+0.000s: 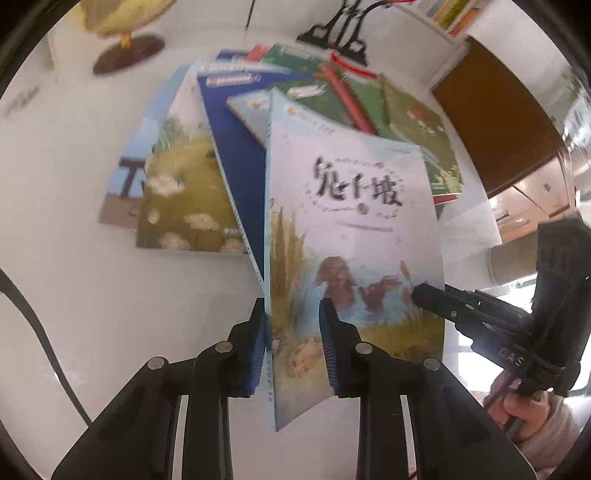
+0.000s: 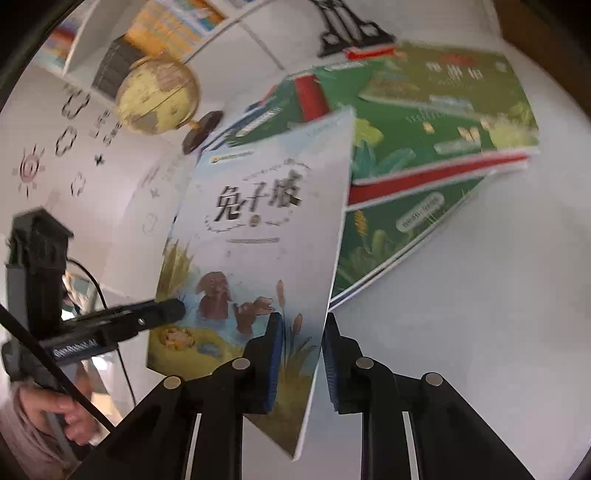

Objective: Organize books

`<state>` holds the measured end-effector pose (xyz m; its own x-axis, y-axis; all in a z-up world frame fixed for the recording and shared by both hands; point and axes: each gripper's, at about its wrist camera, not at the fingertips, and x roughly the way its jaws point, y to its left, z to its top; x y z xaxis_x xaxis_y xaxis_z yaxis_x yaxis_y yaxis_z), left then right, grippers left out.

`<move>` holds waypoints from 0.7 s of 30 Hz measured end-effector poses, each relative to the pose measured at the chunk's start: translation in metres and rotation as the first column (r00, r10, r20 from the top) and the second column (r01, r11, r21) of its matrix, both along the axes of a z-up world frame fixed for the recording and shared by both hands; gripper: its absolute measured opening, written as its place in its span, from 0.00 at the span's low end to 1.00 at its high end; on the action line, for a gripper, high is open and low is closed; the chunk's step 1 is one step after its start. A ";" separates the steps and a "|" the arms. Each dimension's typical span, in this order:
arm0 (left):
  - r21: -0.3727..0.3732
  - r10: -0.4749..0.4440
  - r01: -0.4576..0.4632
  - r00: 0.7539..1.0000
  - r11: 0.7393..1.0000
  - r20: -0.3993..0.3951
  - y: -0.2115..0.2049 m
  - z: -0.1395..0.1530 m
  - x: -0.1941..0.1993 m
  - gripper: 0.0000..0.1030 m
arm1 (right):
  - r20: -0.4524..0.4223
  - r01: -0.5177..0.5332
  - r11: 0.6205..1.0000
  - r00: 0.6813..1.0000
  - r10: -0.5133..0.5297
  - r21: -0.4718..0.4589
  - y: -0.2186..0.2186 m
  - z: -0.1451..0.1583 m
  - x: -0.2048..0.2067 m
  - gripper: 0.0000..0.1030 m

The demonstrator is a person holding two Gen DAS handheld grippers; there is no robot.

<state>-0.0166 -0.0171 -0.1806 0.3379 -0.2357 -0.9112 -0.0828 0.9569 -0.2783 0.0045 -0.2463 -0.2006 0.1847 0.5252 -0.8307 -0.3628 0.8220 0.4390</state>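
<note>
Counted by kind, both views:
- 1 pale-blue picture book point(image 1: 354, 236) lifted, rabbits on cover.
- 2 grippers: left gripper point(image 1: 293, 347), right gripper point(image 2: 301, 354); 2 blue-padded fingers point(image 1: 334, 350) each, 4 total.
- Loose pile on the worktop point(image 1: 74, 277): at least 7 books. About 3 green-cover books point(image 2: 443, 122), 1 dark-blue book point(image 1: 236, 158), 1 meadow-cover book point(image 1: 181, 199), 1 book with a brown bench point(image 1: 125, 184), 1 small light-blue book point(image 1: 247, 107). Exact total unclear, overlap and blur.
- 1 globe point(image 2: 159, 96) on dark round base.
- 1 black metal stand point(image 1: 336, 33).
- 1 row of shelved books point(image 2: 170, 26), count unreadable.
- 2 hands: right hand point(image 1: 524, 406), left hand point(image 2: 62, 413).
</note>
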 end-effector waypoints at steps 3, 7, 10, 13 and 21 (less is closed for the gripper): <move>0.006 0.004 -0.004 0.999 1.000 0.032 0.008 0.010 -0.001 0.19 | 0.052 -0.067 0.998 0.996 0.067 0.005 0.017 0.016 -0.008 0.19; 0.107 -0.026 0.018 0.997 0.994 0.075 0.005 0.026 -0.005 0.18 | 0.115 -0.107 0.993 0.987 0.112 -0.052 0.033 0.027 -0.013 0.19; 0.096 -0.033 0.022 0.993 0.995 0.118 0.013 0.042 -0.011 0.18 | 0.148 -0.099 0.993 0.983 0.107 -0.060 0.037 0.040 -0.014 0.19; 0.079 -0.038 0.027 0.989 0.996 0.143 0.026 0.050 -0.011 0.18 | 0.189 -0.108 0.991 0.974 0.122 -0.081 0.048 0.055 -0.014 0.19; 0.046 -0.065 0.057 0.978 0.997 0.200 0.069 0.067 -0.011 0.18 | 0.164 -0.030 0.999 0.986 0.036 -0.037 0.070 0.070 -0.007 0.19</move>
